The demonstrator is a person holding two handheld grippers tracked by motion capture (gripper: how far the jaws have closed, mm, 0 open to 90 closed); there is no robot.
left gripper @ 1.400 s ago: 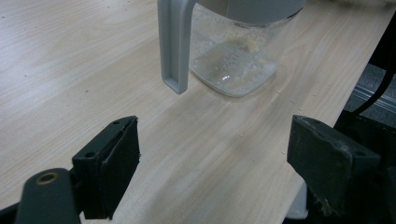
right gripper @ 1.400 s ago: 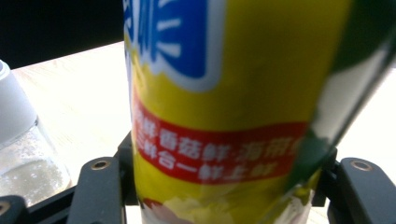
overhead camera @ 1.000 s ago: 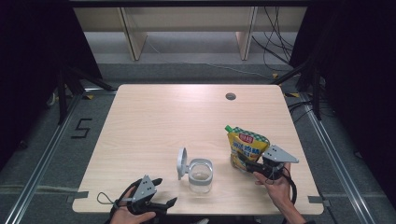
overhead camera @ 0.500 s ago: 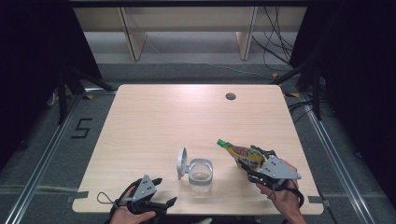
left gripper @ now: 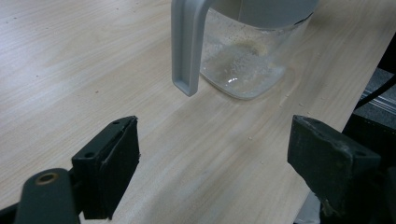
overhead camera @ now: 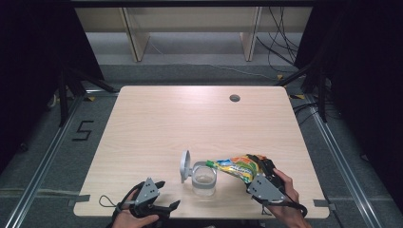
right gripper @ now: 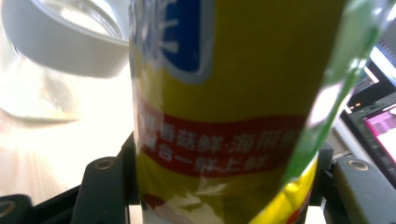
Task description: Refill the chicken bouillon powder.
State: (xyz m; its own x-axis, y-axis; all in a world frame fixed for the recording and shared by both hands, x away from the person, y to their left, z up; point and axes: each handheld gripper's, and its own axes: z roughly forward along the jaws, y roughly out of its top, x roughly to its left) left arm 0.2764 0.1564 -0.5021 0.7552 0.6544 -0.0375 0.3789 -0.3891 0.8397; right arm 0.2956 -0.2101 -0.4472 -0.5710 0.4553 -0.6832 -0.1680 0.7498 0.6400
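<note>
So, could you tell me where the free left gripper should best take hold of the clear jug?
Probably by the grey handle, coming from the jug's left. The handle stands out from that side, facing the open left gripper, and looks slim enough for its jaws; the body looks too wide.

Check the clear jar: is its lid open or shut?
Open. The grey lid stands flipped up beside the jar, leaving its mouth uncovered.

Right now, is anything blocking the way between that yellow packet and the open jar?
Nothing visible does. The right gripper holds the yellow packet tipped toward the clear jar, whose lid stands open on the far side from the packet.
</note>
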